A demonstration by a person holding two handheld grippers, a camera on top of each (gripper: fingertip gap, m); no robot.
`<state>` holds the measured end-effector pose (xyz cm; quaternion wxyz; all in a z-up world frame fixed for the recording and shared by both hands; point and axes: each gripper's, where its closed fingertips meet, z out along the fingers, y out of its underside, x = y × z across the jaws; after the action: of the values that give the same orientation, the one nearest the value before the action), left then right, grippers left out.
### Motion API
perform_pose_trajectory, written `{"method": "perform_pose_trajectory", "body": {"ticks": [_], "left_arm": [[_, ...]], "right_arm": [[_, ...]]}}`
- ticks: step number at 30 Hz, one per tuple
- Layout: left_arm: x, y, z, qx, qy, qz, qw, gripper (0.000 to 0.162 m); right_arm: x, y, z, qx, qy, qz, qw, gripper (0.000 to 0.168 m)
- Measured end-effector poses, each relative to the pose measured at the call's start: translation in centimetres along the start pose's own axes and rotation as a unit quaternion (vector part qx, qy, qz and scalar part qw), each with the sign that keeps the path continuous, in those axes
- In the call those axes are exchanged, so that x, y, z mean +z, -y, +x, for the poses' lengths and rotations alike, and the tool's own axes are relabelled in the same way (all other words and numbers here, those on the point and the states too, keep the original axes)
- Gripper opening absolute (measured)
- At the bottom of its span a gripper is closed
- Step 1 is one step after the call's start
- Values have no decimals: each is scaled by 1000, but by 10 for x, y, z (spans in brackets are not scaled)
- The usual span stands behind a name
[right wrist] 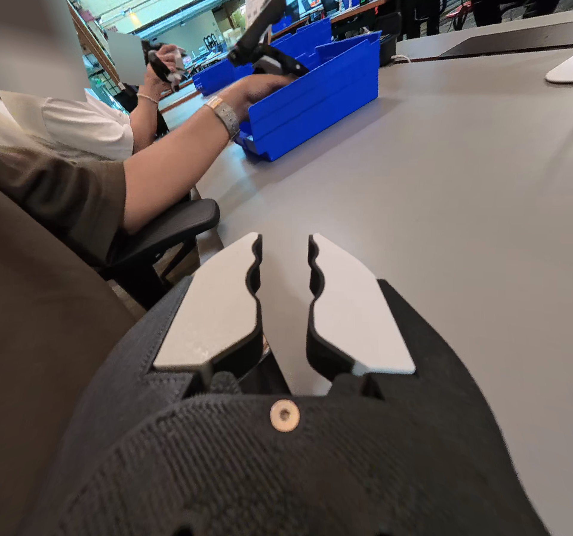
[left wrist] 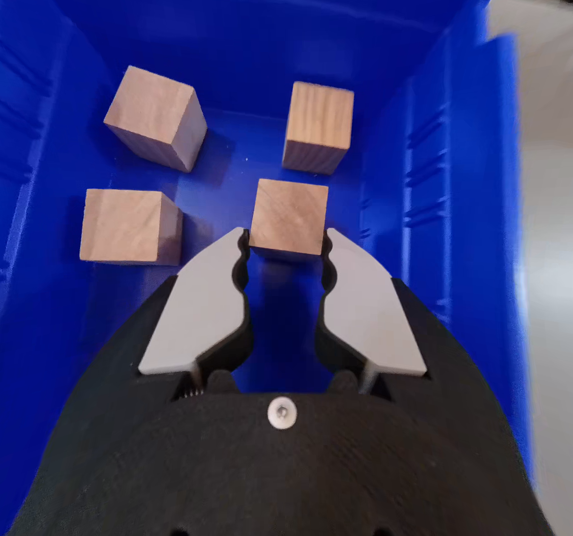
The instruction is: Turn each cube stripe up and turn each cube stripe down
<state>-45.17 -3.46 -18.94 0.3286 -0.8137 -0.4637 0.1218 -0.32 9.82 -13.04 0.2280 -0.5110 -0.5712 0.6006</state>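
Left gripper (left wrist: pixel 286 238) jaws are clamped on the near-right cube (left wrist: pixel 289 215), one tip on each side face, gripping its lower edge. It looks lifted just off the bin floor, with a shadow under it, but that's my read, not certain.

Right gripper (right wrist: pixel 284 242) jaws are parted with nothing between them, parked over bare table (right wrist: pixel 434 179), well away from the blue bin (right wrist: pixel 313 108). In that view the left gripper's body sits tilted inside the bin, held in the person's hand (right wrist: pixel 257 90).

Progress: four wooden cubes in the bin in a rough two-by-two. Near-left cube (left wrist: pixel 124 224), far-left cube (left wrist: pixel 153 116) (rotated off square) and far-right cube (left wrist: pixel 321 117) all sit flat and apart from each other. No painted stripe visible on any face that shows, only wood grain. So either the stripes are all down or hidden, and I can't tell which pass this is. Judgement: one cube is mid-turn, three are not being handled; how many are already done I can't say.

Cubes: plain light-brown wood, sharp edges, smooth faces. The far-right one shows strong straight grain on top.
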Motion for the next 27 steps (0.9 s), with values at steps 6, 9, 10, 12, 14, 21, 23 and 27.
{"method": "perform_pose_trajectory", "body": {"ticks": [6, 9, 10, 12, 14, 21, 23, 27], "left_arm": [[-108, 75, 72, -133, -323, 214, 912, 45], [-192, 90, 129, -145, -534, 281, 784, 44], [-215, 87, 149, -137, -585, 286, 747, 44], [-247, 72, 193, -109, -655, 281, 693, 44], [-271, 46, 237, -68, -700, 281, 653, 44], [-262, -64, 341, -21, -740, 220, 635, 44], [-251, -83, 354, -23, -740, 197, 643, 44], [-253, -106, 365, 47, -726, 190, 659, 44]], "right_arm": [[-6, 10, 10, 9, -7, 17, 1000, 27], [-8, 21, 16, 2, -15, 40, 999, 26], [-8, 26, 18, 9, -13, 53, 998, 26], [-8, 38, 20, 45, -2, 88, 995, 29], [-8, 50, 21, 97, 24, 127, 987, 37], [-13, 88, 14, 157, 132, 210, 956, 55], [-15, 97, 14, 170, 149, 231, 946, 56], [-19, 106, 31, 343, 217, 257, 877, 52]]}}
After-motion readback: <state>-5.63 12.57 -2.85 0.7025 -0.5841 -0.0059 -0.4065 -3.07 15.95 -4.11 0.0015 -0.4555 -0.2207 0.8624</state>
